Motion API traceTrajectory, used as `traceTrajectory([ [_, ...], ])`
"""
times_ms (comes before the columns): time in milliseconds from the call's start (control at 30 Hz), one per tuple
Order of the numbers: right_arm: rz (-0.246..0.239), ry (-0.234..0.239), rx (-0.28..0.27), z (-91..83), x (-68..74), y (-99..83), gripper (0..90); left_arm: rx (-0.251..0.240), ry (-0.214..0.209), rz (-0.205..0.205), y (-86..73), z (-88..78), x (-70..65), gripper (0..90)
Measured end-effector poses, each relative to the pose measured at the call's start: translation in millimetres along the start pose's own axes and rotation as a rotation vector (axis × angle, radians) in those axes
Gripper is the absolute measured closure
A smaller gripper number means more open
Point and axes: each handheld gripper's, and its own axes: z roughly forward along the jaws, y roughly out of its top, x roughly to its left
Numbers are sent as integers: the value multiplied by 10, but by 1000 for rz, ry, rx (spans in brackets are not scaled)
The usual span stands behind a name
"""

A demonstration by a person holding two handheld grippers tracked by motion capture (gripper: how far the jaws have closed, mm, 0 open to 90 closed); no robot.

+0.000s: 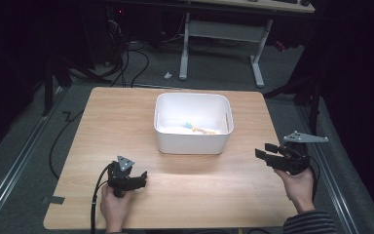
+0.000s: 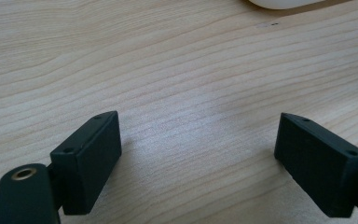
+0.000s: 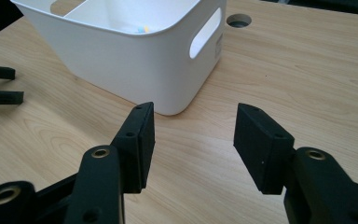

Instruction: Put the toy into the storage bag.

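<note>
From the high view, a white plastic bin [image 1: 193,124] with cut-out handles sits on the wooden bench [image 1: 107,126] a little beyond its middle, and a few small colourful items [image 1: 198,128], too small to identify, lie on its floor. The left tongs [image 1: 135,178] rest low over the near left part of the bench, gripped by the left hand [image 1: 114,204], a black cable trailing back from them; the right tongs [image 1: 267,152] hover near the right edge, held by the right hand [image 1: 299,187] with a striped sleeve [image 1: 311,223] behind it, pointing toward the bin but well apart from it. Beyond the bench, a white-legged desk [image 1: 224,29] stands on grey floor with loose cables. In the left gripper view, the left tongs [image 2: 198,161] stand spread wide with nothing between them, bare wood grain beneath and the bin's rounded white edge [image 2: 284,3] at the top. In the right gripper view, the right tongs [image 3: 193,144] are parted and empty, aimed at the near corner of the bin [image 3: 135,51]; its handle slot faces the camera, a round cable hole [image 3: 238,20] shows in the bench behind, and the left tongs' two tips [image 3: 0,84] appear at the far left.
</note>
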Motion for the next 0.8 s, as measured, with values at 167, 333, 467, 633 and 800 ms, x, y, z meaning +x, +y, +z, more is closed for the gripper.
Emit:
traceTrajectory([
  [167, 5, -6, -6, 62, -2, -129, 484, -1, 0, 0, 0, 1, -2, 150],
  [333, 44, 6, 0, 144, -55, -267, 484, -1, 1, -1, 0, 1, -2, 150],
  [467, 64, 14, 5, 199, -73, -352, 484, -1, 1, -1, 0, 1, -2, 150],
  [633, 83, 18, 7, 245, -100, -423, 485, -1, 1, -1, 0, 1, -2, 150],
  [800, 87, 20, 12, 296, -91, -461, 485, -1, 1, -1, 0, 1, -2, 150],
])
